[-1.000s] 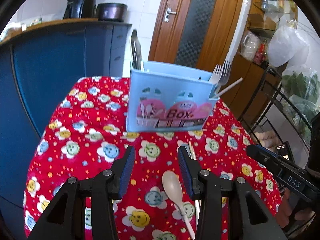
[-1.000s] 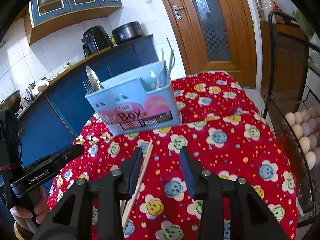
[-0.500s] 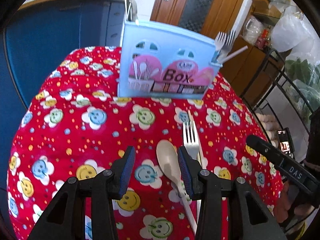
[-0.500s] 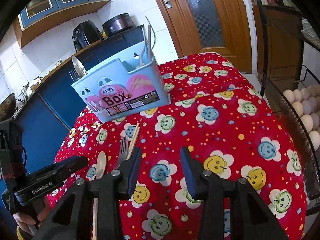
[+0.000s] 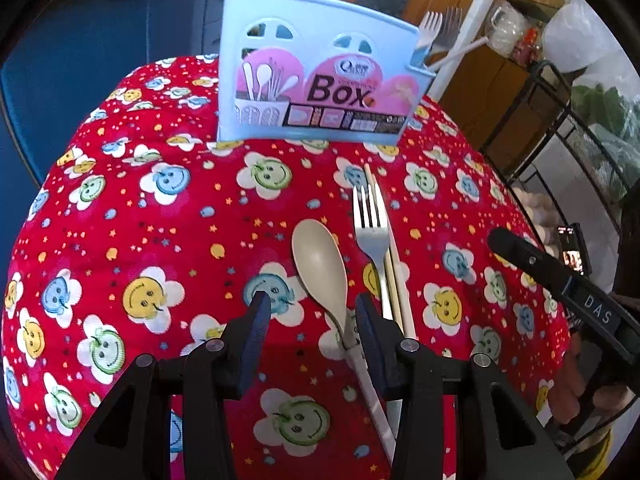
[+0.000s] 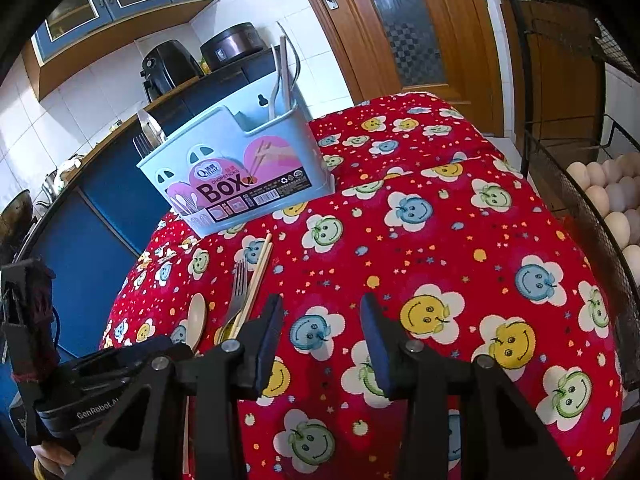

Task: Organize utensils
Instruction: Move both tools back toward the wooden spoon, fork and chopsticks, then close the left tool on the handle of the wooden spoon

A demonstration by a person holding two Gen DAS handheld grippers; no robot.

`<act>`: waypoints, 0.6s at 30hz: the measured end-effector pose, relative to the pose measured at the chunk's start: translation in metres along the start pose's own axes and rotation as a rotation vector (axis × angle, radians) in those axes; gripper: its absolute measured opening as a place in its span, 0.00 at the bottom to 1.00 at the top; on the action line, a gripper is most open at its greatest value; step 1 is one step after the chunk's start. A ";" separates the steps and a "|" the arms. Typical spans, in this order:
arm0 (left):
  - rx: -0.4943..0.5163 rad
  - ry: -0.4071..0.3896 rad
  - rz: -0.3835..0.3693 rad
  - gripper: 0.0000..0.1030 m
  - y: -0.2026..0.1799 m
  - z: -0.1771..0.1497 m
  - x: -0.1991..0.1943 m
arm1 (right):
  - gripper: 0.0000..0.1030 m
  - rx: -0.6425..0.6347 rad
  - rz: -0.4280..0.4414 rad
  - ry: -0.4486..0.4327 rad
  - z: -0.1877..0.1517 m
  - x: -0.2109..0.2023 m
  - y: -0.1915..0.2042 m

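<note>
A beige spoon [image 5: 320, 260], a silver fork [image 5: 372, 232] and a pair of chopsticks [image 5: 394, 264] lie side by side on the red flowered tablecloth [image 5: 140, 220]. A light blue utensil box [image 5: 320, 88] stands behind them with forks and other utensils in it. My left gripper [image 5: 310, 312] is open, low over the cloth, with the spoon's handle between its fingers. My right gripper [image 6: 320, 328] is open and empty over the cloth, right of the spoon [image 6: 197, 316], fork [image 6: 238, 288] and chopsticks [image 6: 258, 276]. The box [image 6: 236, 176] stands beyond them.
A blue counter [image 6: 120, 184] with kitchen appliances runs behind the table. A black wire rack holding eggs [image 6: 612, 200] stands at the right. A wooden door [image 6: 400, 20] is at the back. The table edge drops off at left and right.
Both grippers have moved back from the box and tilted down. The spoon, fork and chopsticks have come fully into view. The left gripper now straddles the spoon handle.
</note>
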State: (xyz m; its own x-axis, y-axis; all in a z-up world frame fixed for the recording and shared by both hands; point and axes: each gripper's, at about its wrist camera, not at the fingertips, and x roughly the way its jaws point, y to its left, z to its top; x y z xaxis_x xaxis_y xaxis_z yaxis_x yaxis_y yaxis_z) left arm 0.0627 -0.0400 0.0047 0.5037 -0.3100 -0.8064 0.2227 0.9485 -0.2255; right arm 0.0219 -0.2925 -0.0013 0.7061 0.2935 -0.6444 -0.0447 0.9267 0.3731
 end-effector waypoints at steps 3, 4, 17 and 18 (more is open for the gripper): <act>0.008 0.014 0.013 0.44 -0.002 -0.002 0.004 | 0.42 0.007 0.003 0.001 -0.001 0.000 -0.003; 0.010 0.019 0.015 0.44 -0.003 -0.002 0.005 | 0.42 0.009 0.004 0.001 -0.001 0.000 -0.003; 0.015 0.039 0.000 0.15 -0.007 -0.003 0.012 | 0.42 0.010 0.011 0.021 -0.004 0.006 -0.003; 0.005 0.039 -0.009 0.14 -0.005 -0.002 0.012 | 0.42 0.009 0.012 0.024 -0.004 0.007 -0.002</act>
State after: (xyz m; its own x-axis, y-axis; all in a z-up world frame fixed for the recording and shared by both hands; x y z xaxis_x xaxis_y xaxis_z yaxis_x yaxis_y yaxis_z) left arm 0.0662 -0.0486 -0.0053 0.4685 -0.3154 -0.8253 0.2315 0.9453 -0.2299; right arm 0.0241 -0.2911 -0.0091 0.6883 0.3105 -0.6557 -0.0471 0.9210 0.3867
